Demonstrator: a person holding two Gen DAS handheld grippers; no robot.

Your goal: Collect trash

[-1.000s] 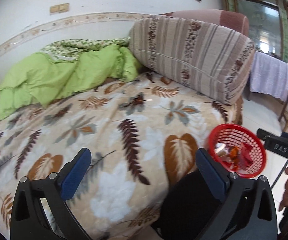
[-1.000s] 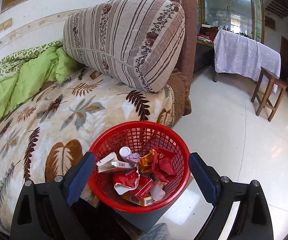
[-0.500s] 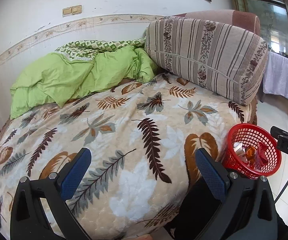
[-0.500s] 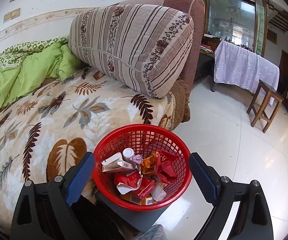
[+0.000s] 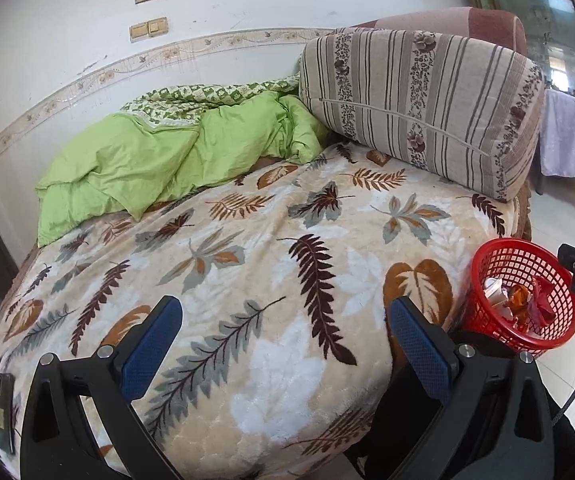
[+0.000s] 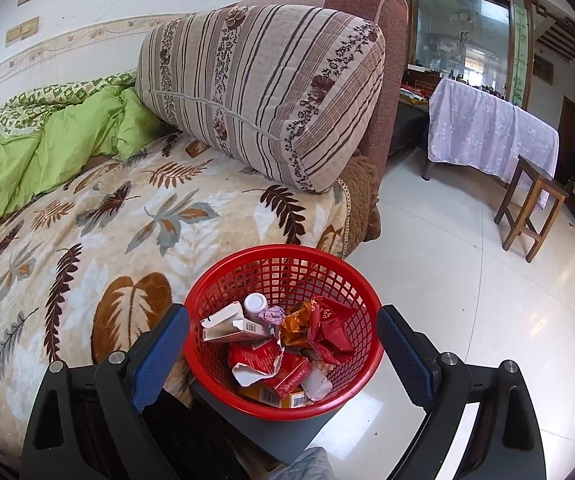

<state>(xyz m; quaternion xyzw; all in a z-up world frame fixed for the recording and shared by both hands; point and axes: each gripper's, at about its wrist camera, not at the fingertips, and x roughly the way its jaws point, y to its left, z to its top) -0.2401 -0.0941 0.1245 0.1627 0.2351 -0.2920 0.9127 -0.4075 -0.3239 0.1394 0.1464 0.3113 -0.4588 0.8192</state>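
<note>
Leaf-patterned bedding (image 5: 271, 264) fills the space ahead of the left gripper (image 5: 283, 344), with a crumpled green quilt (image 5: 167, 160) far forward and to its left and a striped bolster (image 5: 419, 108) far forward and to its right. That tool hangs over the near edge of the bed with its blue-padded jaws spread wide and nothing between them. The right gripper (image 6: 283, 352) is equally wide and equally empty; directly ahead of it, framed between its two pads, sits the red basket (image 6: 223, 376) on a grey stand (image 6: 287, 432) just off the bed's corner. Inside the basket lies the trash (image 6: 275, 356) — a white carton, a small white-capped bottle, an orange wrapper and several red packets, piled loosely below the rim. No loose wrapper or scrap shows on the blanket in either view, so the collecting step looks close to finished, with both tools idle between picks. A dark flat object (image 5: 3, 412), too blurred to identify, lies at the bed's edge beside the left tool's left finger. The next move probably calls for a sweep of the bed — especially that edge and the quilt's folds — before deciding nothing remains.
</note>
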